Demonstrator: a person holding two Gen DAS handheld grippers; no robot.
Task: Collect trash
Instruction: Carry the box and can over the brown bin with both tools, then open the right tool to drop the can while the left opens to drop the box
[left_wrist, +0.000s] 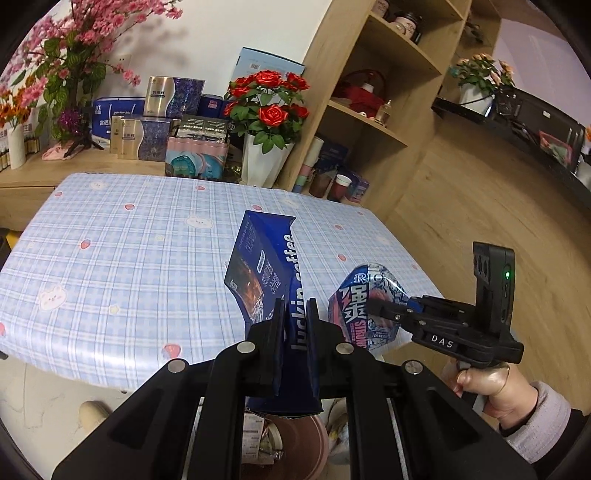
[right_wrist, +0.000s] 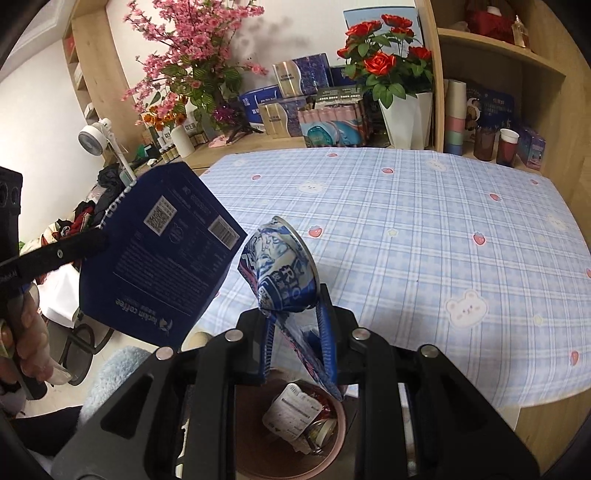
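1. Left wrist view: the left hand-held gripper (left_wrist: 295, 314) is clenched on a flat blue coffee box (left_wrist: 264, 266), which stands up out of the jaws toward 12 o'clock, over the near edge of the desk (left_wrist: 110, 236).
2. In that same view, at about 3 o'clock of the box, the right hand-held gripper (left_wrist: 373, 308) grasps a crushed drink can (left_wrist: 360, 306). A hand (left_wrist: 487, 387) in a pale sleeve holds its handle.
3. Below the left jaws, at 6 o'clock, the rim of a pinkish trash bin (left_wrist: 317, 443) shows on the floor, with scraps already in it.
4. Right wrist view: the right hand-held gripper (right_wrist: 295, 314) pinches the flattened lower part of the crushed drink can (right_wrist: 284, 269), whose wider end points toward 12 o'clock.
5. At 9 o'clock of the can, the coffee box (right_wrist: 159, 254) hangs in the left hand-held gripper (right_wrist: 92, 240), tilted, just beside the can but apart from it.
6. Straight under the right jaws, at 6 o'clock, the trash bin (right_wrist: 332, 454) lies open, with a crumpled label and other litter inside. The desk (right_wrist: 424, 221) top shows no other trash.
7. Step in hand, as I judge it: both pieces are lifted and carried to the bin, so the task looks near its end.
8. The next move calls for bringing each piece squarely above the bin mouth, then releasing the jaws. The wide box may catch the rim.
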